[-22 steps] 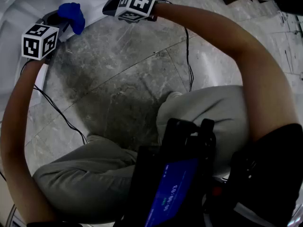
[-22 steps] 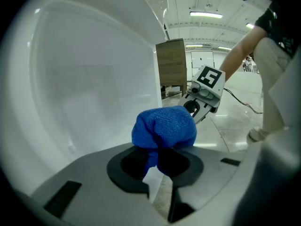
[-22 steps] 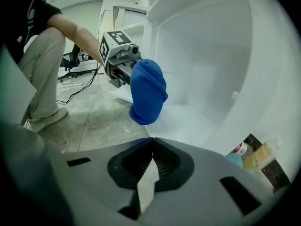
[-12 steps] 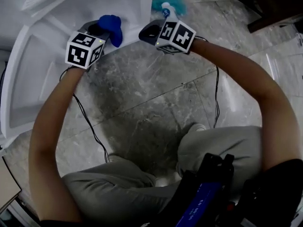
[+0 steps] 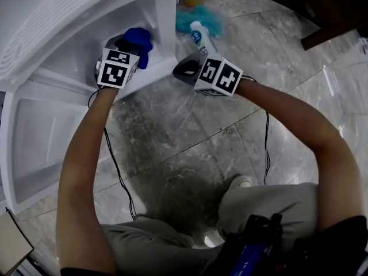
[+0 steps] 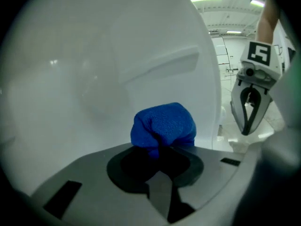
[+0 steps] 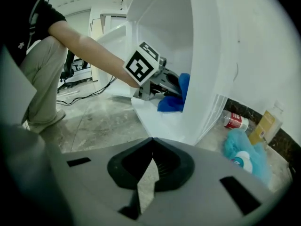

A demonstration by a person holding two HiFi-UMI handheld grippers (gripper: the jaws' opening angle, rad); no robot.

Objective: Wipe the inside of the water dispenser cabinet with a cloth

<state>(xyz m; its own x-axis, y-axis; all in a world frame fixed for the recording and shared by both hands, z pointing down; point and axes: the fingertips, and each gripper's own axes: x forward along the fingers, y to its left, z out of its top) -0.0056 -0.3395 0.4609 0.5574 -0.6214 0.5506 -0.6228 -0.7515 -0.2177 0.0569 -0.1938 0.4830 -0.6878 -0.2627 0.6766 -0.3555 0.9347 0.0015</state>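
Observation:
My left gripper [image 5: 127, 46] is shut on a bunched blue cloth [image 5: 138, 39], which sits at the mouth of the white water dispenser cabinet [image 5: 63, 33]. In the left gripper view the blue cloth [image 6: 163, 126] sticks out past the jaws toward the cabinet's white inner wall [image 6: 94, 65]. My right gripper [image 5: 183, 69] is shut with nothing in it, hovering over the floor just right of the cabinet's side panel. The right gripper view shows the left gripper [image 7: 162, 86] and the cloth [image 7: 175, 98] inside the cabinet opening.
The cabinet's white door [image 5: 34, 137] hangs open at the left. Behind the cabinet lie a teal cloth [image 5: 198, 19], a spray bottle [image 5: 199, 39], a plastic bottle [image 7: 235, 121] and a yellow carton [image 7: 264, 125]. Cables [image 5: 118, 177] trail over the grey marble floor.
Both grippers have moved toward the cabinet; the left one carried the blue cloth into its opening. The head view has swung to show more of the cabinet.

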